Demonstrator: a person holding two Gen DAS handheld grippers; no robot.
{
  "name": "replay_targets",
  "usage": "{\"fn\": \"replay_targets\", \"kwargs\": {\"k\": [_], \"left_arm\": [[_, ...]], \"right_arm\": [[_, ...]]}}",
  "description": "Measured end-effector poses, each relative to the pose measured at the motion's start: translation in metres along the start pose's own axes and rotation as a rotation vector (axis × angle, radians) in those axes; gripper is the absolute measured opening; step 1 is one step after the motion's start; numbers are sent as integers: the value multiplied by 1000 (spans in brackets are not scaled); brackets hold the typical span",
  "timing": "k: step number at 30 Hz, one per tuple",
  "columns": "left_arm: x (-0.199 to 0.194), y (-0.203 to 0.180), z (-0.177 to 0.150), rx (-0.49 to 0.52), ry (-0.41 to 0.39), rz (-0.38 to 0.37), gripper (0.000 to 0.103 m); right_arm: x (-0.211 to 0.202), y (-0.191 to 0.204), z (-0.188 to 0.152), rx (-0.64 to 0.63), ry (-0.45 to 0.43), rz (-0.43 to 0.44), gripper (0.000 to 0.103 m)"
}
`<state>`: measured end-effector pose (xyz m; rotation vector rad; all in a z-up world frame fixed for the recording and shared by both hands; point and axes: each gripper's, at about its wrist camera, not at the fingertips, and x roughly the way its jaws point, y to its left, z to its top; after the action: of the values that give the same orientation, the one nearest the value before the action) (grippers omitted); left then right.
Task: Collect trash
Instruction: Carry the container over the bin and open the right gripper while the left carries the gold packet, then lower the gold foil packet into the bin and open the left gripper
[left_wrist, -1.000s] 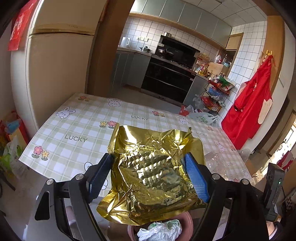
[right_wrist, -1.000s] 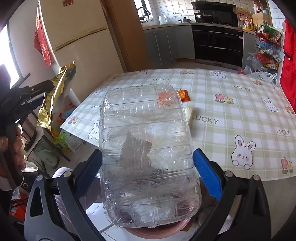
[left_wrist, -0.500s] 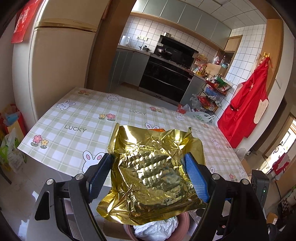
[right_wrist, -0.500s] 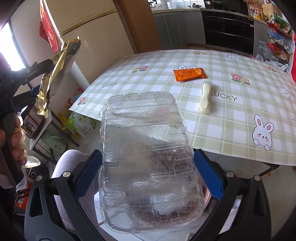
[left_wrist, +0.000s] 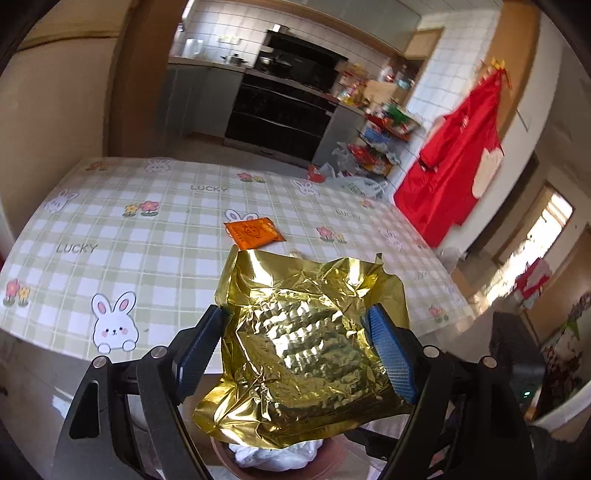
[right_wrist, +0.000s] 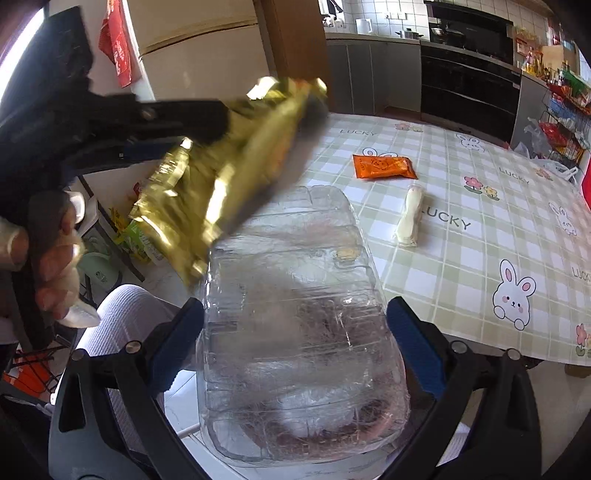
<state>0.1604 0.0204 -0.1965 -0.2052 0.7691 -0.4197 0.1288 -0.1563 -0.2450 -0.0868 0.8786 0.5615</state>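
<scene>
i hold the crinkled gold foil wrapper (left_wrist: 306, 347) clamped in my left gripper (left_wrist: 299, 343) and the clear ribbed plastic tray (right_wrist: 295, 332) pinched in my right gripper (right_wrist: 295, 343); i should centre both over the pink bin (left_wrist: 332, 458) before letting go

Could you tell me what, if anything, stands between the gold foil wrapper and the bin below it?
Nothing visible does. The gold foil wrapper, pinched in the left tongs, hangs directly above the pink bin, whose white liner shows just beneath the wrapper's lower edge.
</scene>
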Motion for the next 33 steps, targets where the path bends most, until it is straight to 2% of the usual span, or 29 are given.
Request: {"fn": "replay_targets", "kwargs": {"k": [2,10,14,19,33], "left_arm": [[23,-2,-3,57,62,36,78],[58,-3,-20,90,172,-1,77],[62,4,-20,60,170,22,77],[58,8,-19,69,169,42,77],[70,6,-37,68,239,18,78]], "right_arm": [[-2,1,0,-11,-9,-2,98],[-6,-7,0,7,-37,14,97],[-9,-13,1,28,-50,13,97],[-14,-18,3,45,-65,6,97],[-46,-50,9,136,-151,-61,97]]}}
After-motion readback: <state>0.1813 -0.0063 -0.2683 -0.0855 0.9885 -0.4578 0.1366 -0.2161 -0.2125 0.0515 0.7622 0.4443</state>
